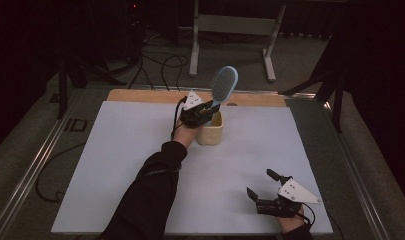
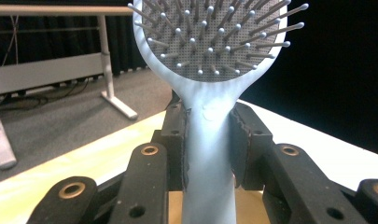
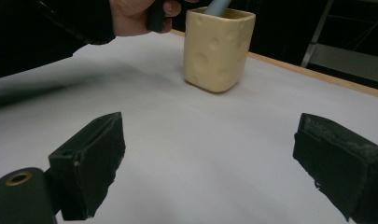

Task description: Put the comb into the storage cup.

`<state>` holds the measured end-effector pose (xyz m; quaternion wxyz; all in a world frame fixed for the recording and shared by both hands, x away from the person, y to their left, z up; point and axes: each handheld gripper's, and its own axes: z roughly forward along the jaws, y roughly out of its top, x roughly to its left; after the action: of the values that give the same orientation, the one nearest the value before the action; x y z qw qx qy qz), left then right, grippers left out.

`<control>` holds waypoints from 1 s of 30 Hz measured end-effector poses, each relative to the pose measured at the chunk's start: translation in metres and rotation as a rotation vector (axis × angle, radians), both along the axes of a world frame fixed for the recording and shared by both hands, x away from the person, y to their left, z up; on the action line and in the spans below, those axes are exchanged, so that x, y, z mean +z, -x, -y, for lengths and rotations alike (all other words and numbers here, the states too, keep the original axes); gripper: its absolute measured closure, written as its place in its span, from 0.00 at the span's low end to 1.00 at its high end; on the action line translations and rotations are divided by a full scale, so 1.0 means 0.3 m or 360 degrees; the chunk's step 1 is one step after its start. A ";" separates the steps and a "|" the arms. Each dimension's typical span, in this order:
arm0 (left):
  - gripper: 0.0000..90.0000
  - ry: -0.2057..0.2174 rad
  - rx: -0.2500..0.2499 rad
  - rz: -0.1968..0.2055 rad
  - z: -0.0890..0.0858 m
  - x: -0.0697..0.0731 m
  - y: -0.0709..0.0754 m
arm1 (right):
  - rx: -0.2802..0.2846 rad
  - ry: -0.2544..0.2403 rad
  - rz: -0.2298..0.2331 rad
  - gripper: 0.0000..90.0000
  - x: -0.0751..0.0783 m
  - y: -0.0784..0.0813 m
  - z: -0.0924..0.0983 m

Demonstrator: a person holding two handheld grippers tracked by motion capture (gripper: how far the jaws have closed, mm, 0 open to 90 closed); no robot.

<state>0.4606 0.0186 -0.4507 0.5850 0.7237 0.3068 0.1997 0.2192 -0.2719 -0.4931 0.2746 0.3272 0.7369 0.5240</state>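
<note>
High view is showing a white sheet (image 1: 130,165) covering the table, with a squarish cream cup (image 1: 210,131), dimpled and glossy, standing near its far edge. A pale blue hairbrush (image 1: 223,86) is standing handle-down in that cup, oval bristled head up. The left gripper (image 1: 206,112) is clamping the smooth handle; the right gripper (image 1: 262,186) is resting wide open, holding nothing.
</note>
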 end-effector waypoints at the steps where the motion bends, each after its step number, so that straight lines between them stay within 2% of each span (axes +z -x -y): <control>1: 0.77 0.0000 0.0002 -0.0007 -0.001 -0.001 0.000 | 0.0000 0.0000 0.0000 0.10 0.000 0.000 0.000; 5: 0.77 -0.0031 0.0001 -0.0004 0.003 -0.009 0.007 | 0.0000 0.0000 0.0000 0.10 0.000 0.000 0.000; 11: 0.76 -0.0015 0.0029 -0.0016 0.006 -0.022 0.012 | 0.0001 0.0004 0.0002 0.10 0.000 0.000 0.001; 13: 0.73 -0.0026 0.0035 -0.0016 0.005 -0.026 0.015 | 0.0002 0.0002 0.0003 0.10 0.000 0.000 0.001; 16: 0.62 -0.0064 0.0046 -0.0006 0.008 -0.033 0.021 | 0.0002 -0.0001 -0.0002 0.10 -0.001 0.000 -0.001; 17: 0.62 -0.0070 0.0047 -0.0007 0.008 -0.035 0.024 | 0.0002 -0.0001 -0.0002 0.10 -0.001 0.000 -0.001; 18: 0.41 -0.0039 0.0049 -0.0038 0.004 -0.029 0.028 | 0.0006 0.0013 -0.0004 0.10 0.000 0.000 -0.001; 19: 0.35 -0.0039 0.0049 -0.0038 0.004 -0.029 0.028 | 0.0006 0.0013 -0.0004 0.10 0.000 0.000 -0.001; 20: 0.35 -0.0018 0.0043 -0.0042 0.000 -0.023 0.032 | 0.0008 0.0013 -0.0002 0.11 -0.001 0.000 -0.002; 21: 0.24 0.0002 0.0032 -0.0048 -0.003 -0.017 0.035 | 0.0012 0.0018 -0.0005 0.11 -0.001 0.000 -0.003; 22: 0.24 0.0014 0.0008 -0.0054 -0.008 -0.012 0.037 | 0.0012 0.0018 -0.0005 0.11 -0.001 0.000 -0.003; 23: 0.14 0.0007 -0.0024 -0.0059 -0.011 -0.008 0.037 | 0.0010 0.0019 -0.0002 0.10 -0.001 0.001 -0.003; 25: 0.12 -0.0014 -0.0037 -0.0033 -0.013 0.000 0.047 | 0.0003 0.0018 -0.0002 0.10 0.000 0.001 -0.002; 26: 0.08 -0.0016 -0.0045 -0.0028 -0.015 0.003 0.048 | 0.0002 0.0015 -0.0005 0.11 0.000 0.001 -0.002; 29: 0.06 -0.0015 -0.0079 -0.0050 -0.020 0.008 0.051 | 0.0001 0.0016 -0.0005 0.11 0.000 0.002 -0.002; 30: 0.02 -0.0041 -0.0090 -0.0048 -0.020 0.010 0.054 | 0.0001 0.0017 -0.0005 0.10 0.000 0.002 -0.003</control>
<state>0.4445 0.0245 -0.4478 0.5765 0.7425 0.2923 0.1761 0.2187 -0.2711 -0.4931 0.2750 0.3262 0.7402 0.5197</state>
